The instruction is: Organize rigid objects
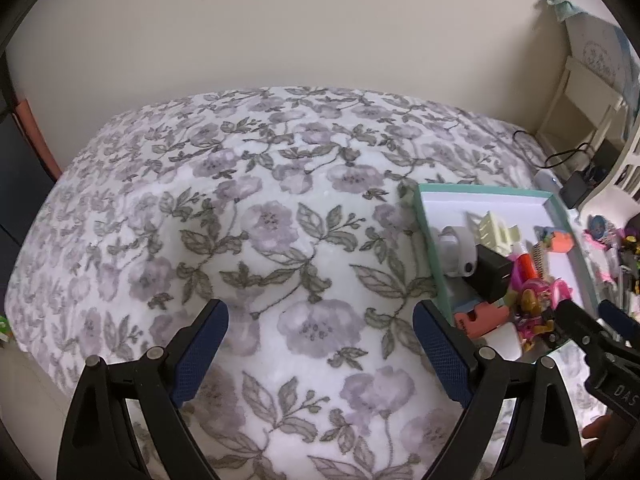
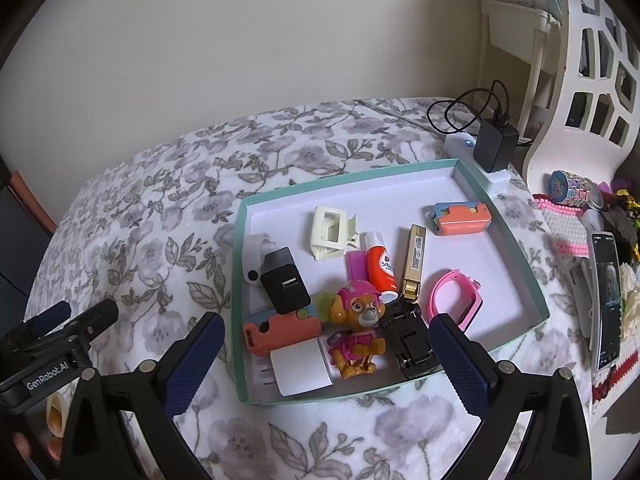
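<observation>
Floral bedspread [image 2: 160, 216] carries the teal tray [image 2: 532, 280], and with both the right gripper [image 2: 324, 354] and left gripper [image 1: 320, 344] spread wide and empty, I'd drop straight onto the pup figure [image 2: 356, 320] between the right fingers [image 2: 460, 364], avoiding neighbours.

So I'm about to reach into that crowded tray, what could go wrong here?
The pup figure lies against the black folding stand and the white charger, so wide-open right fingers may snag a neighbour. The teal tray sits on a soft floral blanket and could tip if pressed.
</observation>
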Demonstrator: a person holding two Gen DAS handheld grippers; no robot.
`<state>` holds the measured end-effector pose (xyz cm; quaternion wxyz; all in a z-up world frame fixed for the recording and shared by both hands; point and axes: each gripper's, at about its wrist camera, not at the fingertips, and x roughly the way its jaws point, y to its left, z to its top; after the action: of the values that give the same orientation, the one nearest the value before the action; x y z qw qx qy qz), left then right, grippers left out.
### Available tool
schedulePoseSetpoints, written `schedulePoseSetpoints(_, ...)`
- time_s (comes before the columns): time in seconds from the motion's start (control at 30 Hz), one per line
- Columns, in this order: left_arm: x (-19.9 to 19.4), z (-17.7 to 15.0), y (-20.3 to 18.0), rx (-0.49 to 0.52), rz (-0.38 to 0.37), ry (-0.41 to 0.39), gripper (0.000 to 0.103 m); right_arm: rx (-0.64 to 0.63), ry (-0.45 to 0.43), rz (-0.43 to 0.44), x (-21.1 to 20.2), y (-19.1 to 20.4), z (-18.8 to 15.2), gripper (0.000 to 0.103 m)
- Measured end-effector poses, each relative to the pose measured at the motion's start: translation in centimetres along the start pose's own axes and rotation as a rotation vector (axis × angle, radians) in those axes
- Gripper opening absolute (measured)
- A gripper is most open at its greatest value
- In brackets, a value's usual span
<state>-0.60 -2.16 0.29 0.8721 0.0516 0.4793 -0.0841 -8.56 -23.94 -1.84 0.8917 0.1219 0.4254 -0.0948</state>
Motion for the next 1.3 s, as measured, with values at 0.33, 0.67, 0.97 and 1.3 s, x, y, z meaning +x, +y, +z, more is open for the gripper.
schedulePoseSetpoints(0.33, -0.58, -0.01, -0.39, 0.026, 0.013, -0.028, 0.094, -0.001, 0.011, 0.002, 0.21, 0.02, -0.03, 0.103)
schedulePoseSetpoints(0.67, -0.78, -0.02, -0.51, 0.024, 0.022, -0.034, 0.094, -0.003, 0.012, 0.002, 0.24, 0.09, -0.07, 0.103)
schedulePoseSetpoints(0.97, -0.81, 0.02, -0.47, 0.024, 0.039, -0.034, 0.094, -0.002, 0.017, 0.001, 0.36, 0.16, -0.15, 0.103)
schedulePoseSetpoints(1.3, -0.66, -0.04, -0.46, 0.024, 0.052, -0.028, 0.094, -0.003, 0.019, 0.002, 0.42, 0.13, -0.1, 0.103)
